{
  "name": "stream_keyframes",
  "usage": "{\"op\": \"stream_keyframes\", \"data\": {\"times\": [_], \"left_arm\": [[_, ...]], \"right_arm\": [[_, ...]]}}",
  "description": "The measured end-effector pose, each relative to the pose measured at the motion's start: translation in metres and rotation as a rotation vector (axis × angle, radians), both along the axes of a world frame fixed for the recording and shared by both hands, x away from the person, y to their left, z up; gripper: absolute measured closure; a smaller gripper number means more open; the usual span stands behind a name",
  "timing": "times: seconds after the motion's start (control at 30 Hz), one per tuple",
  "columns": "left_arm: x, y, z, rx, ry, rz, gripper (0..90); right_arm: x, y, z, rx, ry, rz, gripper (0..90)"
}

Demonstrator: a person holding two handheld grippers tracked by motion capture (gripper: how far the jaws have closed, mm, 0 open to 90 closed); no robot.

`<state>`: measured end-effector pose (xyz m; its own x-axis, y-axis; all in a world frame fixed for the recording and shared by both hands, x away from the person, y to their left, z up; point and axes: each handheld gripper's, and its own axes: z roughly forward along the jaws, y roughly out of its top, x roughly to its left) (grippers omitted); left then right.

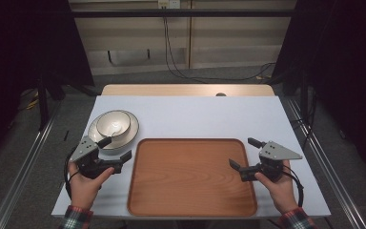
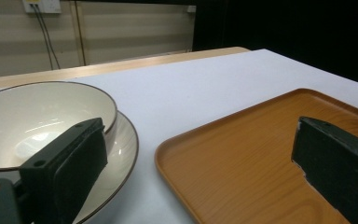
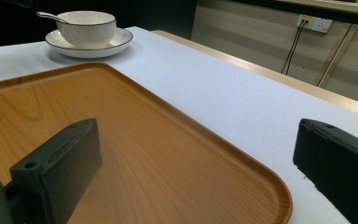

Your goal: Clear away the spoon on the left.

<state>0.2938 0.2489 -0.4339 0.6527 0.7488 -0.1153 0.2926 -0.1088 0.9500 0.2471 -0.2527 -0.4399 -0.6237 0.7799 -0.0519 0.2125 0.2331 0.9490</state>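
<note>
Scene dimly lit from overhead; surroundings lost in black. Glare seen on bowl (image 2: pixel 37 116) interior and tray (image 3: pixel 135 154) surface. Soft shadows cast under jaws. Near jaws slightly blurred in gripper views.

- A tray (image 1: pixel 190 176) lies on the table (image 1: pixel 209 114), toward its near edge.
- A plate (image 1: pixel 124 136) sits just beyond the tray's far-left corner.
- A bowl (image 1: pixel 113 122) stands on the plate.
- A spoon (image 3: pixel 51 17) rests in the bowl.
- The left gripper (image 1: pixel 116 153) is left of the tray, the right gripper (image 1: pixel 245 153) at its right edge.
</note>
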Motion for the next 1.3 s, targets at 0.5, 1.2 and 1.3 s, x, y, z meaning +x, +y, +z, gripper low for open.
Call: {"op": "stream_keyframes", "data": {"times": [0.5, 1.2, 1.3], "left_arm": [[0.011, 0.011, -0.003, 0.021, -0.014, 0.092, 6.9], [0.026, 0.025, -0.015, 0.014, 0.005, 0.214, 25.1], [0.027, 0.027, -0.018, 0.011, 0.006, 0.217, 28.0]], "right_arm": [[-0.001, 0.002, -0.002, -0.005, 0.003, 0.016, 1.0], [0.002, 0.002, -0.001, 0.014, 0.001, 0.019, 1.1], [0.001, 0.003, -0.001, 0.007, 0.000, 0.016, 1.1]]}}
